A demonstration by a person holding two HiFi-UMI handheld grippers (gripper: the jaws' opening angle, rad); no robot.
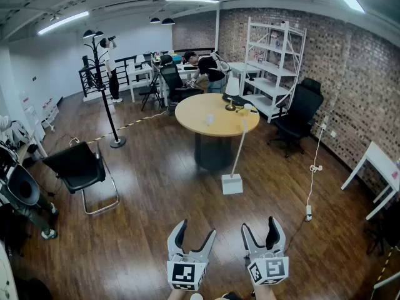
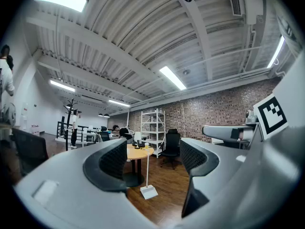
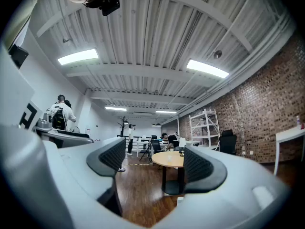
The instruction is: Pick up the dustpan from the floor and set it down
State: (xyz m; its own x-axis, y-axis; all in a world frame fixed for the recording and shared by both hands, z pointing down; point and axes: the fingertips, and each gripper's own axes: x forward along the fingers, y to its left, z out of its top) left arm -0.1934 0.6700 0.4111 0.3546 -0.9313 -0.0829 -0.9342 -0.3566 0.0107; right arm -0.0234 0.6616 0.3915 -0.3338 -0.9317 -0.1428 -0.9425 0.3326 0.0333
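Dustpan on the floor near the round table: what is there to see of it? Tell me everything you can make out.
The dustpan is white all over and looks like plastic. It has a small boxy pan at the bottom and a long thin handle that rises from it, tilted a little. The pan sits on the dark wooden floor, just in front of the round table. The handle's top reaches about to the table's edge. Whether it leans on the table cannot be told. Nothing else touches it.
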